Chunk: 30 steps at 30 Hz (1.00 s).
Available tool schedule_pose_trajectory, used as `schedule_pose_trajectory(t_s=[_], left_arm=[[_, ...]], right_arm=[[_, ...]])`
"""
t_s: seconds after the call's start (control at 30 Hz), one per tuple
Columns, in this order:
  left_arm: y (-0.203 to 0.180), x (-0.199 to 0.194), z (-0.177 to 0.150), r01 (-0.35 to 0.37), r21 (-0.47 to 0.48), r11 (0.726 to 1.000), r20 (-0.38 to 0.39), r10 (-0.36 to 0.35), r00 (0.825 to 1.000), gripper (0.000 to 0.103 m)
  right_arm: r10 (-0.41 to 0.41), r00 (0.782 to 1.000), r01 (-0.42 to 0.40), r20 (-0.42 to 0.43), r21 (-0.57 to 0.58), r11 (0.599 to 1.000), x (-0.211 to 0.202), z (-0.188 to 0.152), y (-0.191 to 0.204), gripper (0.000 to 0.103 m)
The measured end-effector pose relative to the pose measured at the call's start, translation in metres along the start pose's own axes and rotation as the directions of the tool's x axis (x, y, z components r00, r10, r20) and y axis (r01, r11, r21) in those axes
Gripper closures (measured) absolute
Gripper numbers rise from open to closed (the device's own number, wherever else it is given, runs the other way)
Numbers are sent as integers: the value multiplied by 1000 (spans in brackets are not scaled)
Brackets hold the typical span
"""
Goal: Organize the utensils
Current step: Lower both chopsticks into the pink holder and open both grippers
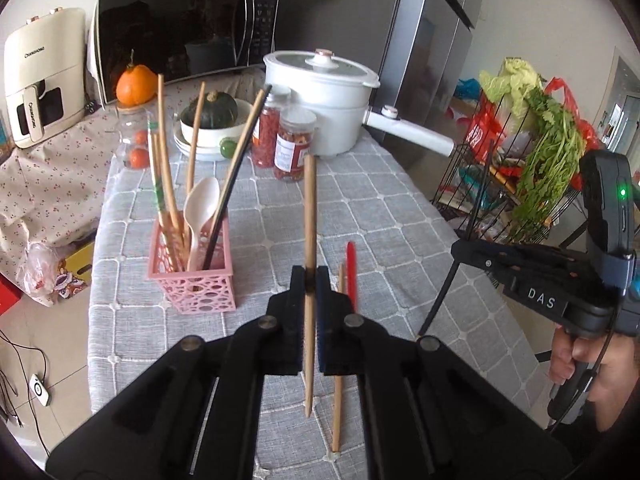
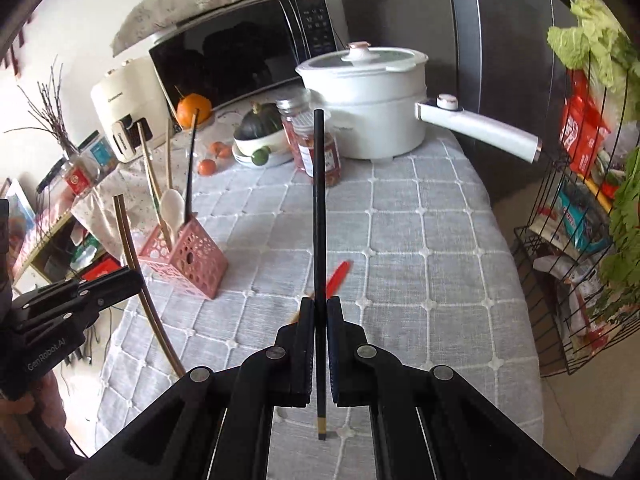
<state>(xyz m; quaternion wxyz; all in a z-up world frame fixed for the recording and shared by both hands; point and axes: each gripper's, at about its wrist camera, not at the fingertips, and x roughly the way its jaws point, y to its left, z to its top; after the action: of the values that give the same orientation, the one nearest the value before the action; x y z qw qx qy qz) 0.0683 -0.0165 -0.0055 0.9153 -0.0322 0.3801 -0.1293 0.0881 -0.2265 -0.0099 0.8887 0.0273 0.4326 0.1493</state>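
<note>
My left gripper is shut on a wooden chopstick that stands upright above the table. My right gripper is shut on a black chopstick, also upright. A pink perforated basket at the left holds several chopsticks and a white spoon; it also shows in the right wrist view. A red utensil and another wooden chopstick lie on the grey tablecloth beside my left gripper. The red utensil shows in the right wrist view.
A white pot with a long handle, two jars, a bowl with a green squash, a microwave and an orange fruit stand at the back. A wire rack with vegetables stands right of the table.
</note>
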Motion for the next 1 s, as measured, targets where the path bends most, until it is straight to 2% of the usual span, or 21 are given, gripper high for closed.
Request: schedule_pose_trajectory(t_s=[0.13,0.23,0.37,0.53,0.77,0.83,1.0], left_arm=[[7,-26,8,-15,-5,1000,111,15,994,98],[13,-45,19,-38,-18,999,206,41,978,98],[21,-67,32,-71,-41,997,332,81,940,98],[37,-76,39,-141,-83,987,440,163,883,98],[61,-49,40,-201,-131,971,485,240,841,98],[64,-39,38,-214,-134,968,478,252,841,98],[70,-11,38,-215,-122,969,382,246,891,98]], right_arm=[[4,997,0,77,-47,999,-16,8,18,97],[9,991,-1,135,-57,998,-26,18,28,97],[43,982,-33,184,-58,998,-36,30,40,97],[76,980,-64,182,-72,995,-31,35,55,97],[92,982,-81,163,-72,994,-21,35,65,97],[97,982,-86,164,-73,994,-20,35,67,97],[101,980,-89,171,-79,993,-18,36,76,97]])
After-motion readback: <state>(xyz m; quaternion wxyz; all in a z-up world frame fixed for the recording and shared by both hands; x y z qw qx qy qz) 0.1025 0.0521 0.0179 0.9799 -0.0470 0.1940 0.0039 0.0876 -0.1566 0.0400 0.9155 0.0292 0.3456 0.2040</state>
